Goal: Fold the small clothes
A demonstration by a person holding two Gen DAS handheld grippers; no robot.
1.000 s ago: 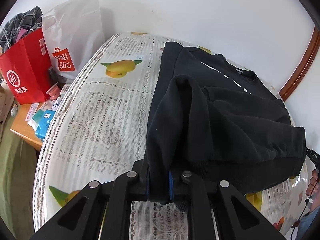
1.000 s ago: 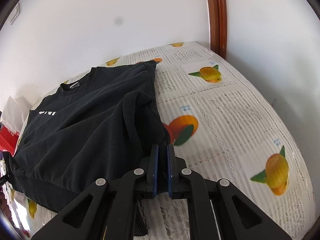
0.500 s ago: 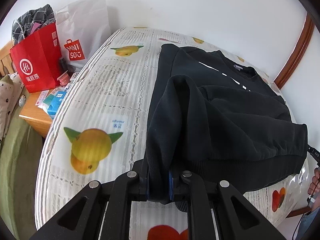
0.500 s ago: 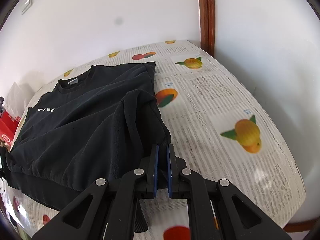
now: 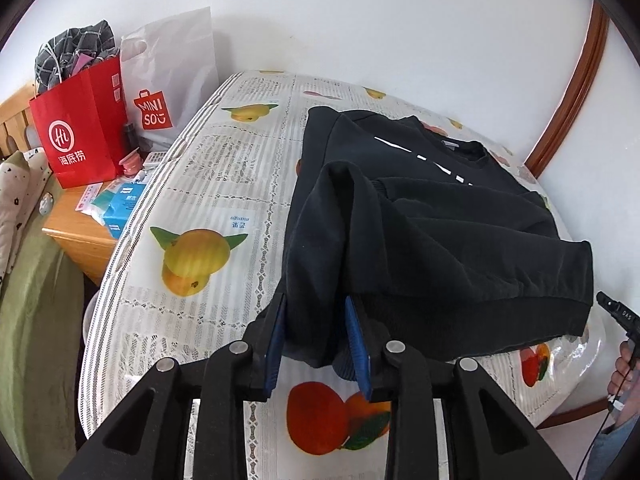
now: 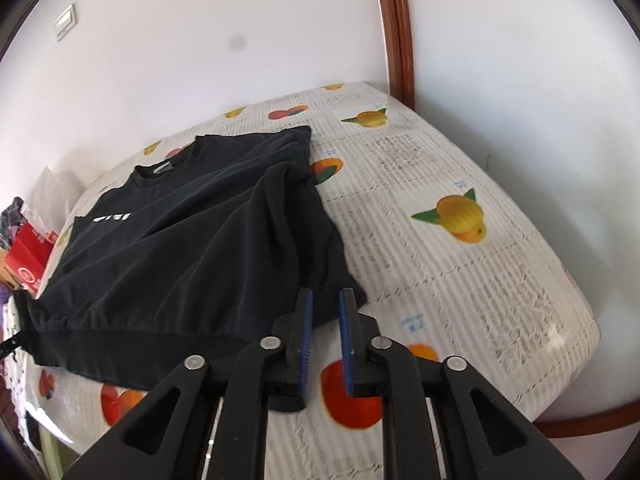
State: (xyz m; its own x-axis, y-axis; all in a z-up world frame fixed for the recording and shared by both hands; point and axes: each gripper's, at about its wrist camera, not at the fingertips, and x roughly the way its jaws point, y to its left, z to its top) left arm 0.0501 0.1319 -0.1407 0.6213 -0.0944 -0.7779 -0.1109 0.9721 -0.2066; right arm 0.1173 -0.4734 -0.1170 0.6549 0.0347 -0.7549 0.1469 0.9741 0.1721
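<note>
— Both grippers, what are they doing?
— Left gripper [image 5: 316,330] and right gripper [image 6: 325,330] are gaping apart, gripping nothing; the black sweatshirt [image 6: 192,240] is lying half-folded on the mattress [image 6: 460,280], hem between the left fingers [image 5: 356,332]

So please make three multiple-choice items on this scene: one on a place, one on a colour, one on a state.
1. Where does the red bag stand?
A. on the bed
B. on the wooden side table beside the bed
C. on the sweatshirt

2. What colour is the sweatshirt?
A. black
B. white
C. green

3. How is the left tool?
A. shut on the sweatshirt
B. open, cloth between its blue pads
C. not in view

Answers:
1. B: the bag stands on the side table, off the bed.
2. A: the cloth is black with white marks.
3. B: the pads stand apart with fabric lying loose between them.
</note>
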